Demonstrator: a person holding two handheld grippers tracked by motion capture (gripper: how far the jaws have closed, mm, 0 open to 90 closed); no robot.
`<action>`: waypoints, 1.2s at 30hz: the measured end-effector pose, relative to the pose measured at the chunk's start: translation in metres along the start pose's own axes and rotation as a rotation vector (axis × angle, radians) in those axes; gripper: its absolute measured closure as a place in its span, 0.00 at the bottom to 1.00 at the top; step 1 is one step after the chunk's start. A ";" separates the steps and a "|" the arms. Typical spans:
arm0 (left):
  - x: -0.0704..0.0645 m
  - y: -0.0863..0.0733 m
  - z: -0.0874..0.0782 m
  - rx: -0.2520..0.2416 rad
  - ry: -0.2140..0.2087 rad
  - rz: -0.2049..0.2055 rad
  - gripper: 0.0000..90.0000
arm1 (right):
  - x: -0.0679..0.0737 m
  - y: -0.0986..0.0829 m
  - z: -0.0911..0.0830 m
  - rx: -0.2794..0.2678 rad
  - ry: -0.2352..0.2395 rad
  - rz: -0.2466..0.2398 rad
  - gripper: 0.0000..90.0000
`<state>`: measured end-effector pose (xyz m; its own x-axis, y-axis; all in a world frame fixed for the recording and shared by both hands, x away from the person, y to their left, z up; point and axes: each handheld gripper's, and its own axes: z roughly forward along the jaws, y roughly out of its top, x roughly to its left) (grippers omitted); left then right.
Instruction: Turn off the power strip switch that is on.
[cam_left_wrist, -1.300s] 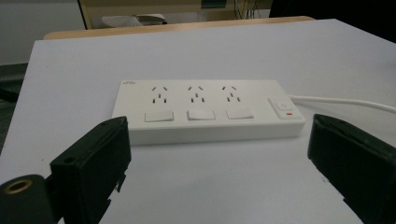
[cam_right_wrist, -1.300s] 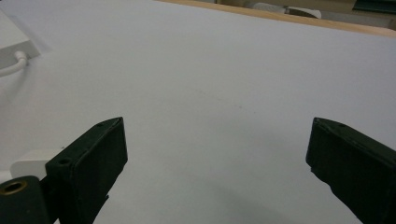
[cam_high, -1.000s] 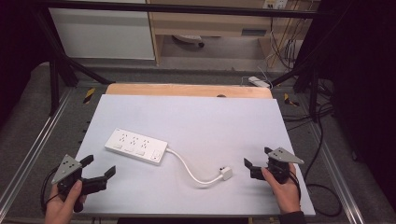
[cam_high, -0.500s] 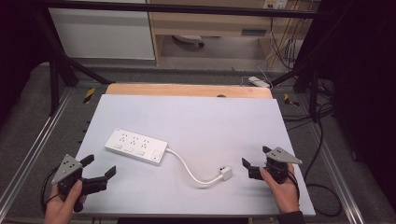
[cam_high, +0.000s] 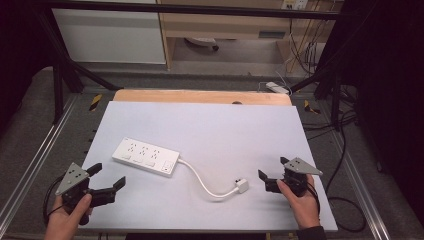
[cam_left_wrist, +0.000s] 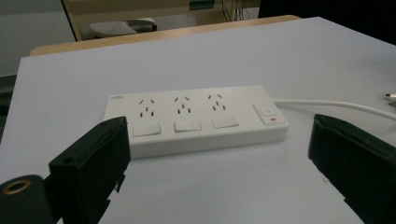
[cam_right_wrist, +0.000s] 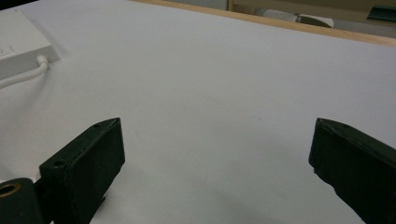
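Little has moved: the right gripper (cam_high: 270, 176) edges toward the plug (cam_high: 242, 186); both it and the left gripper (cam_high: 107, 180) gape wide, empty. A careless grab could drag the power strip (cam_high: 145, 156) by its cord (cam_high: 205, 184).

Black jaws, grey triangular plates

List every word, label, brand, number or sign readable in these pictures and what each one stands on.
Nothing can be read.
Power strip: a small grey mark at its top left corner, probably a brand, too small and blurred to read.
Power strip's round button: a faint symbol, unreadable.
Left claw and right claw: no text visible.
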<state>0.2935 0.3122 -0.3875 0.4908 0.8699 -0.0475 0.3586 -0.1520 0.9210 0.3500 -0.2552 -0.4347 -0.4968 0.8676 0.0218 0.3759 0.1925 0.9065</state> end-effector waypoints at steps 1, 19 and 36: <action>0.000 0.001 0.000 0.002 0.002 -0.001 0.06 | 0.000 0.000 0.000 -0.001 0.001 -0.001 0.04; -0.010 0.012 0.006 0.013 -0.035 0.015 0.06 | 0.001 0.001 0.002 0.003 0.016 -0.001 0.04; -0.010 0.030 0.016 0.052 -0.047 0.025 0.08 | 0.000 0.001 0.001 0.011 0.009 0.007 0.04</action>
<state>0.3124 0.2911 -0.3657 0.5367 0.8426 -0.0439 0.3859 -0.1989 0.9008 0.3513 -0.2546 -0.4348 -0.5011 0.8648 0.0323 0.3884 0.1914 0.9014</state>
